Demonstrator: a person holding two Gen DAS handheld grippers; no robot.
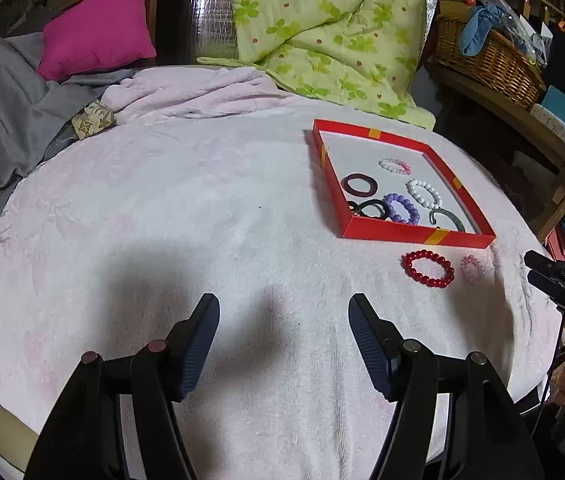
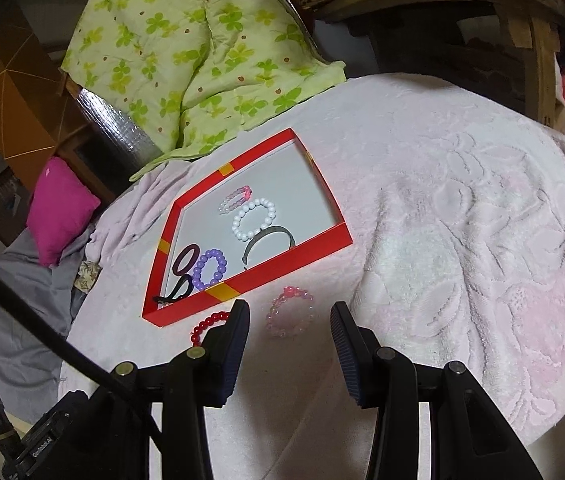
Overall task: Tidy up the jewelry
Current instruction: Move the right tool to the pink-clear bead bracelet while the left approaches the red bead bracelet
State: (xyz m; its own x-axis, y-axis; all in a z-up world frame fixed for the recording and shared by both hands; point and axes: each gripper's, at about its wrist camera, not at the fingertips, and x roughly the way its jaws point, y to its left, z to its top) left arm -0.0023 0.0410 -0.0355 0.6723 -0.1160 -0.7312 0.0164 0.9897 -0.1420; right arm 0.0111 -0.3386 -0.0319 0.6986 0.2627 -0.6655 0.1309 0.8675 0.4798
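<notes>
Right claw (image 2: pixel 290 320): released, empty, above the towel (image 2: pixel 442 240). Pink bracelet (image 2: pixel 290 312) flat just ahead between its fingers; tray (image 2: pixel 242 284) beyond, long axis running ahead-right. Left claw (image 1: pixel 284 322): released, empty.

Red bead bracelet (image 1: pixel 428 269) and pale pink bracelet (image 1: pixel 473 268) lie flat near the red tray (image 1: pixel 414 234), which holds six more pieces.

towel (image 1: pixel 202 200): plush embossed cloth | tray (image 1: pixel 398 233): matt cardboard | red bracelet (image 1: pixel 428 269): glossy beads | basket (image 1: pixel 494 64): woven wicker

Pale pink towel (image 1: pixel 202 208) over table, green floral quilt (image 1: pixel 334 28), magenta pillow (image 1: pixel 98 28), wicker basket (image 1: pixel 490 60)
</notes>
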